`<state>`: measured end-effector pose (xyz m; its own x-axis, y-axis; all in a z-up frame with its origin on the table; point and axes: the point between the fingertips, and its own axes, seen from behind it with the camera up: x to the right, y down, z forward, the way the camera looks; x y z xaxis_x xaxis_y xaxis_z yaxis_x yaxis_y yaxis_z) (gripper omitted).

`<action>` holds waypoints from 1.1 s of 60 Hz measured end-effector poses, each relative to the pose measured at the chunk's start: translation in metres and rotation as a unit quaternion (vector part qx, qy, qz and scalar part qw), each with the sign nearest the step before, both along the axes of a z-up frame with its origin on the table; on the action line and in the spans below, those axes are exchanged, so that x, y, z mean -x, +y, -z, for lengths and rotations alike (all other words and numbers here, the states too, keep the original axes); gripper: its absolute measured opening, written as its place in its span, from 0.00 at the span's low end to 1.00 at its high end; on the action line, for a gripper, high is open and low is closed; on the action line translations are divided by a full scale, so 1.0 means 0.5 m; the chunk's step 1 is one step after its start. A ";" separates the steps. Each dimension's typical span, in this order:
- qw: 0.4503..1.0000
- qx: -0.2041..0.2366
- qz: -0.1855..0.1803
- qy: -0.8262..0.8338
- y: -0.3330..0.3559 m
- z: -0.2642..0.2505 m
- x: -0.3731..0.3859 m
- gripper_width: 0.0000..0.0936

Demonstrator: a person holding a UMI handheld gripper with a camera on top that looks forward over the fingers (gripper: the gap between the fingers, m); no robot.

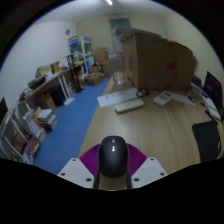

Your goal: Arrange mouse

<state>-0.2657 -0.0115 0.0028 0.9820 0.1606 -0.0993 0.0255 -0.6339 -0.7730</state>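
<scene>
Black mouse [113,157] with a glossy dark top, flanked by purple pads [93,158] on white fingers. Light wood-toned desk [140,125], pale and faintly streaked. White keyboard [128,104]. Brown cardboard box [157,62]. Blue floor [75,110]. Cream walls [45,45]. Blue bins on a shelf [80,48].
</scene>
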 end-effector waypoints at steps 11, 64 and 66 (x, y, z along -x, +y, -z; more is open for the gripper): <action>0.990 -0.141 -0.025 -0.002 0.048 -0.324 -0.187 0.38; 0.995 0.023 0.092 -0.043 0.021 0.017 -0.839 0.84; 0.994 0.026 0.094 -0.044 0.014 0.008 -0.833 0.95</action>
<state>0.1510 -0.0046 -0.0015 0.9994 -0.0301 -0.0155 -0.0318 -0.6735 -0.7385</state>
